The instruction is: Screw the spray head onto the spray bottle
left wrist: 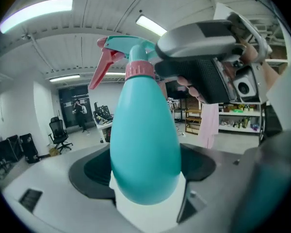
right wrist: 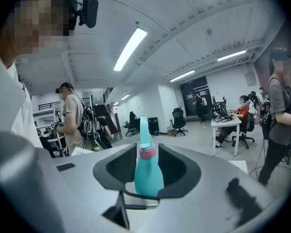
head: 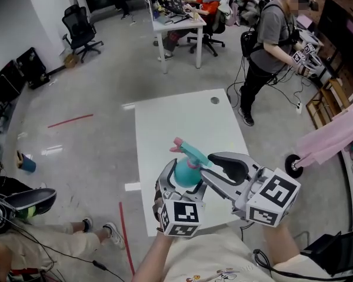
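Two grips share this job. My left gripper [head: 181,185] is clamped round the fat lower body of the teal, pear-shaped plastic spray bottle [left wrist: 144,144]. Its jaws are spread wide because the body is wide. I judge it to be the anchor, so the bottle cannot spin when the top is turned.

My right gripper [head: 219,168] comes in from the right with its jaws about half apart and the teal plastic spray head [left wrist: 131,46] between them. The pads look to be bearing on the rear of the head, which is the hold a twist needs.

The head sits on the neck, with its pink collar [left wrist: 139,70] down against the bottle's shoulder. Its pink trigger [left wrist: 103,68] points to the far left, away from both grippers. Whether the thread is fully home I cannot tell.

The whole assembly hangs in the air, tilted away from me, above the near part of the white rectangular table [head: 165,128]. It is close to my body, where I reckon both wrists have room to roll.
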`<state>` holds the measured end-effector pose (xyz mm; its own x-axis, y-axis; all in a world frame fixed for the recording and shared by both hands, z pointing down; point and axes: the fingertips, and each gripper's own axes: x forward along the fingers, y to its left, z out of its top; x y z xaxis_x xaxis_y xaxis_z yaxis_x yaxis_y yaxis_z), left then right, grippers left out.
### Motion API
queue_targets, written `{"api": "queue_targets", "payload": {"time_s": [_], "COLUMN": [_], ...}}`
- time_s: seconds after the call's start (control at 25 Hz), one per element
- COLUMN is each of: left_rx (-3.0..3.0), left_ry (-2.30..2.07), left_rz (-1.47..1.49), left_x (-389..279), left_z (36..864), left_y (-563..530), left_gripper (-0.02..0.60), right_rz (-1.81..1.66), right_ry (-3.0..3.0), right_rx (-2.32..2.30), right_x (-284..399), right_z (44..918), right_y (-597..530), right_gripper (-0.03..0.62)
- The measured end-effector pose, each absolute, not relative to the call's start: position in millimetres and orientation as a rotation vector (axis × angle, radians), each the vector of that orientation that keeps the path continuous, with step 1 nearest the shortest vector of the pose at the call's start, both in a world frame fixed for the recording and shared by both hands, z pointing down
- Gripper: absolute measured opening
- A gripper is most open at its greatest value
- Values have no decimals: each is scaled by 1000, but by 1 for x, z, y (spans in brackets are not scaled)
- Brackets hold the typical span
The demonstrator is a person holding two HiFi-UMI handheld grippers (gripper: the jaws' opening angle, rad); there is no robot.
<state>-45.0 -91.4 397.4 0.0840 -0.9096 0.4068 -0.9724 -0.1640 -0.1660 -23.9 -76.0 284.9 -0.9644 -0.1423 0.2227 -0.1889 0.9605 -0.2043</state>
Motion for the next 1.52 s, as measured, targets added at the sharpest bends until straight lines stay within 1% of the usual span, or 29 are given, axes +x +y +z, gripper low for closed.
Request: {"api": "queue_targets", "payload": {"time_s": [0.12, 0.28, 0.44, 0.64, 0.8, 0.92, 1.04, 1.16, 1.2, 1.24, 1.4, 1.52], "left_rx": [2194, 2209, 2233, 2195, 2188, 2194, 2202, 2177, 2168, 2164, 2175, 2183], "left_ry": [-1909, -1884, -1885, -2020, -1987, -1883, -1808, -1780, -1774, -1767, -1742, -1756], "left_rz": [549, 438, 480, 488, 525, 516, 521, 578, 587, 595, 622, 597], "left_x": [-48, -54, -47, -49, -35, -21, -9, -4, -4, -4, -5, -7], "left_z": [399, 396, 419, 484, 560, 605, 631, 654, 659, 664, 676, 682], "left_y": [-91, -86, -86, -97, -105, -109, -110, -114, -115, -114, -114, -115], "left_gripper": [407, 407, 407, 407, 407, 407, 407, 407, 407, 407, 407, 407], "right_rz": [340, 285, 341, 366, 384, 385, 231, 96, 105, 130, 276, 354], "right_ry": [-2971, -2968, -2959, -2909, -2860, -2835, -2810, -2699, -2674, -2656, -2519, -2420], "right_rx": [252, 349, 426, 458, 466, 503, 596, 670, 682, 700, 842, 897], "right_x": [-15, -3, 12, 20, 27, 26, 26, 30, 31, 33, 52, 68], "right_z": [277, 288, 302, 328, 366, 396, 426, 479, 500, 521, 604, 647], "right_y": [-74, -76, -79, -81, -79, -79, -85, -98, -101, -103, -115, -114], "right_gripper": [135, 135, 135, 135, 135, 135, 135, 132, 94, 27, 17, 17]}}
